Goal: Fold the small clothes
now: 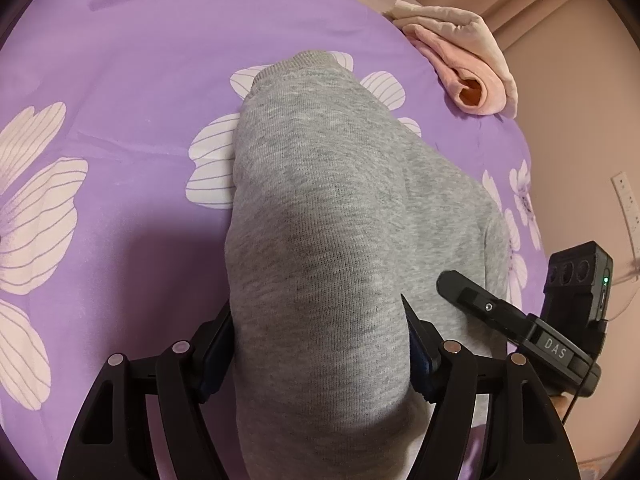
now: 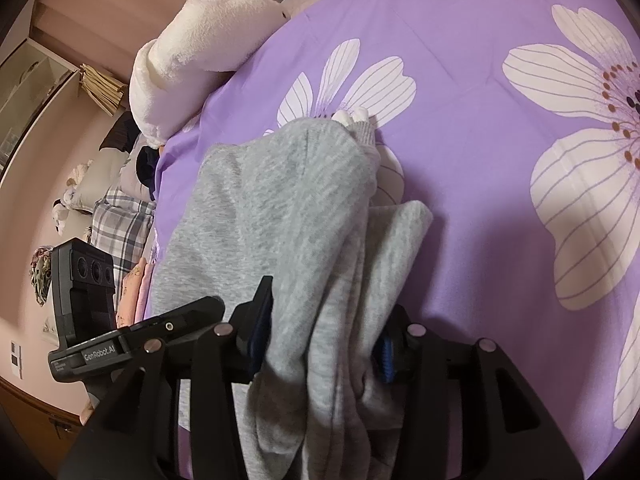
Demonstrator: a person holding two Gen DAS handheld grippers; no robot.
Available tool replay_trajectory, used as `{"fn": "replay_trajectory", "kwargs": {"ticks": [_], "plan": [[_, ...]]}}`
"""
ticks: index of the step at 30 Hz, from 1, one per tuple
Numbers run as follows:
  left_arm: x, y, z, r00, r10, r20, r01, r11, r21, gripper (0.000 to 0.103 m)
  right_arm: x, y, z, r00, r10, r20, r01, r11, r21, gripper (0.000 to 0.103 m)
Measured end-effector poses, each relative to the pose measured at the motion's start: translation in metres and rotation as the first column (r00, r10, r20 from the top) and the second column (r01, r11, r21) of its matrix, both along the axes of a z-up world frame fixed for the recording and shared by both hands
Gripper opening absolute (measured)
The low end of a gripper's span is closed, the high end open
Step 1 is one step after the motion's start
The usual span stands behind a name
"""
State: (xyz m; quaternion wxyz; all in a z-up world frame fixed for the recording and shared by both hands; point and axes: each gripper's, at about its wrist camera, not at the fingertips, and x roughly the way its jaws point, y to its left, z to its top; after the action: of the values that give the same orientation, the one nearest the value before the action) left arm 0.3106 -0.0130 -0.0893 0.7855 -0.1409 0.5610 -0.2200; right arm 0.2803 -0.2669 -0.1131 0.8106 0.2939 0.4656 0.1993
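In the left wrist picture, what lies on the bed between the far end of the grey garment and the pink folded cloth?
Only bare purple bedsheet with a white flower print separates the grey garment from the pink folded cloth; the left wrist view shows it.

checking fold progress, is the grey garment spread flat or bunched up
Bunched up: the grey garment hangs in doubled layers between both grippers, left gripper and right gripper, over the purple bedsheet.

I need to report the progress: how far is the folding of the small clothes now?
Done, it seems: a pink garment lies folded near the bed's far edge. In hand: the left tool and right tool both grip the gray garment, which drapes over the purple bedsheet, bunched, not yet flat. Left: laying it down and finishing its folds.
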Motion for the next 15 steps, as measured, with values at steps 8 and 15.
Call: {"fn": "replay_trajectory", "kwargs": {"ticks": [8,15], "plan": [[-0.0015,-0.001,0.0029,1.0,-0.004,0.023,0.003,0.999,0.045,0.076,-0.0006,0.0004,0.0001,1.0,-0.004,0.0,0.004,1.0,-0.023,0.048],[-0.0023,-0.002,0.0042,1.0,0.004,0.03,-0.007,0.997,0.077,0.081,-0.0021,0.0025,0.0021,1.0,-0.008,0.001,0.008,0.999,-0.051,0.053]]}}
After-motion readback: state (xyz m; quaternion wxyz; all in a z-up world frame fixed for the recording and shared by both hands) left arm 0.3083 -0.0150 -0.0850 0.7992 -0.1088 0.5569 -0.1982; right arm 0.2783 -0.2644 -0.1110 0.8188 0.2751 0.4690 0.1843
